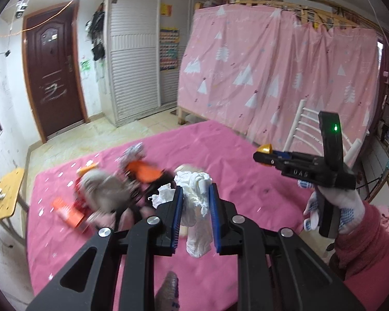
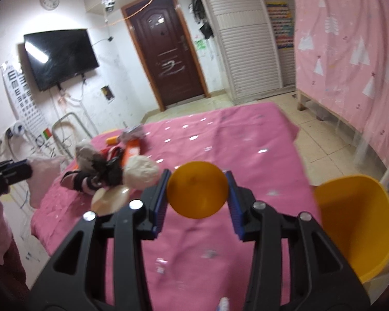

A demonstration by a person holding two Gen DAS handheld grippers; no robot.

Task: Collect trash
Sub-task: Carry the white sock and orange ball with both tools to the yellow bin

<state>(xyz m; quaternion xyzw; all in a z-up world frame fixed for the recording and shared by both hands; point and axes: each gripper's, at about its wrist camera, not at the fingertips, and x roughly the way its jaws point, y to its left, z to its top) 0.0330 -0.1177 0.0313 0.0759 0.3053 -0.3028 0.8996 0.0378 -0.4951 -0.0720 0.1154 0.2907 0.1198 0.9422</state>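
My left gripper [image 1: 194,194] is shut on a crumpled white tissue wad [image 1: 197,207] and holds it above the pink bed [image 1: 246,181]. My right gripper [image 2: 197,189] is shut on a small round yellow cup [image 2: 197,189], held above the bed [image 2: 220,142]; it also shows in the left wrist view [image 1: 264,149] at the right. A yellow bucket [image 2: 358,223] stands by the bed's right edge. A pile of trash lies on the bed: orange wrappers [image 1: 142,171], crumpled grey paper [image 1: 103,189] and black items [image 2: 106,171].
A pink curtain [image 1: 272,64] hangs over a bunk frame beyond the bed. A brown door [image 2: 168,51] and white louvred wardrobe [image 2: 249,46] stand at the far wall. A TV [image 2: 59,57] hangs on the left wall. A yellow stool [image 1: 5,197] stands left of the bed.
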